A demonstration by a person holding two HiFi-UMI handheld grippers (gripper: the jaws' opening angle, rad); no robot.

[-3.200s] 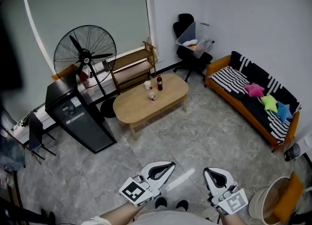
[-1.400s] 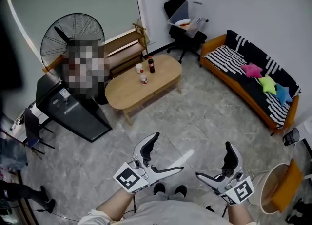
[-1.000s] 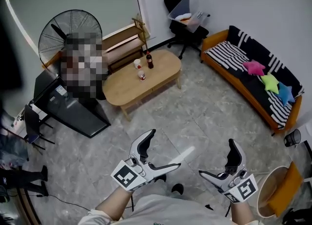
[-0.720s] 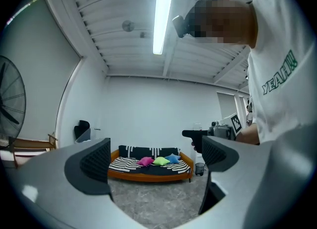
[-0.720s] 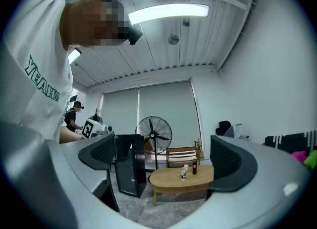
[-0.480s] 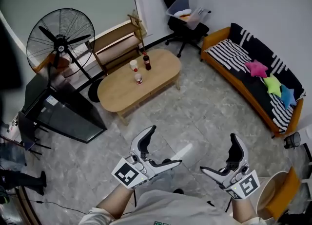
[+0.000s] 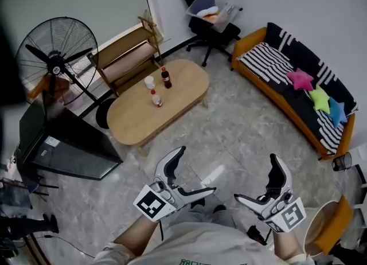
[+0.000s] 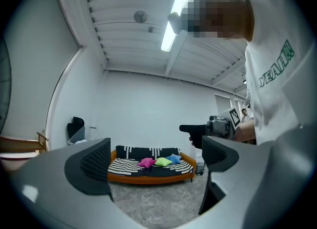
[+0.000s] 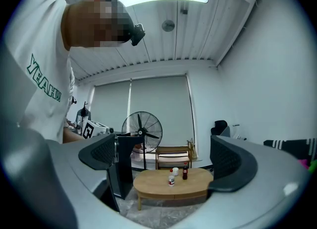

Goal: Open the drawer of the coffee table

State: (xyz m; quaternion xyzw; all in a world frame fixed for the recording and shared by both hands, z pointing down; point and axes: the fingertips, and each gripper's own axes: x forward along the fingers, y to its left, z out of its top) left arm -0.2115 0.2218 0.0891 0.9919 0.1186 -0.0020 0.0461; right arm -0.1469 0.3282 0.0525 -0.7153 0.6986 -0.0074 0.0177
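Grey marbled floor tiles (image 7: 241,132) lie under both tools. The left hand-held gripper (image 7: 196,170) is held low, close to the person's body. Its jaws are spread wide with nothing between them. The right hand-held gripper (image 7: 255,178) sits just beside it at the same height, jaws equally wide apart and holding nothing.

Well ahead of the left hand-held gripper, across bare floor, stands the low oval wooden coffee-table worktop (image 7: 186,86). The right hand-held gripper's own view frames it far off between the jaws. Its drawer cannot be made out from either angle. On the worktop a dark cola bottle (image 7: 166,78) stands just beside a white cup (image 7: 149,82), and a small red-labelled bottle (image 7: 155,98) stands a little nearer the hand-held grippers.

Beyond the worktop are a wooden shelf unit (image 7: 123,63) against the wall and a large pedestal fan (image 7: 54,63). A black cabinet (image 7: 66,137) stands off to the left. Far ahead of the right hand-held gripper, an orange sofa (image 7: 266,66) with striped upholstery carries pink, green and blue star cushions. A black office chair (image 7: 200,26) stands in the corner.
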